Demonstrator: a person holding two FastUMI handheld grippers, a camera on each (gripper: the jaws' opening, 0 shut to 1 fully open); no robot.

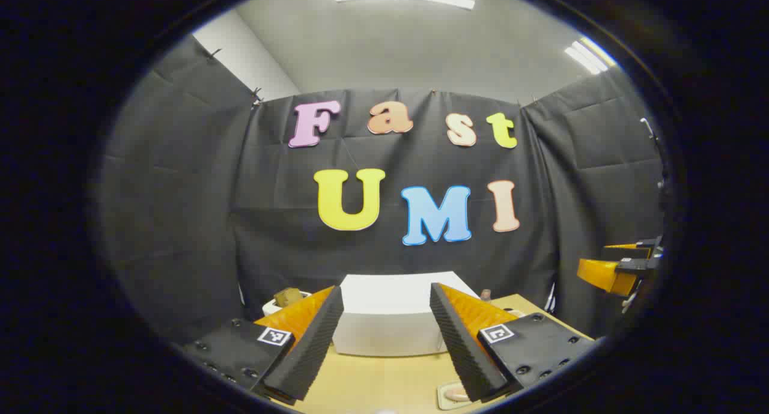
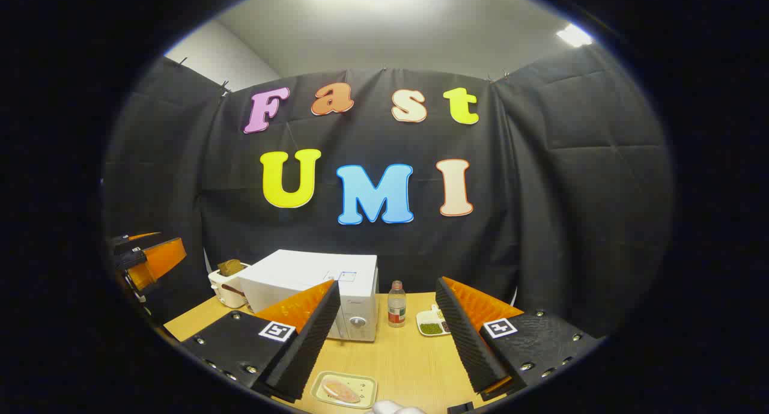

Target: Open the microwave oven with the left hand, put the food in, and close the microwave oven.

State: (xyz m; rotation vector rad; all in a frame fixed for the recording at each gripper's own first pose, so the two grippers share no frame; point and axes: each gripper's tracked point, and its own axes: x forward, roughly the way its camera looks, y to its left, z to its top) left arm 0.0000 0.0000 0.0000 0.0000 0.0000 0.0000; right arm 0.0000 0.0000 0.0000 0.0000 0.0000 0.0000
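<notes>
Fingers point(image 1: 300, 354) of both grippers wide apart

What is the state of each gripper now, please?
Left gripper: open, holding nothing, facing the microwave oven.
Right gripper: open, holding nothing.

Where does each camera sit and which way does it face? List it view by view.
Left gripper view: rides the left gripper, facing the microwave; the right gripper shows at its right edge.
Right gripper view: rides the right gripper, facing the microwave, bottle and food tray.
Shared: microwave, table.
</notes>
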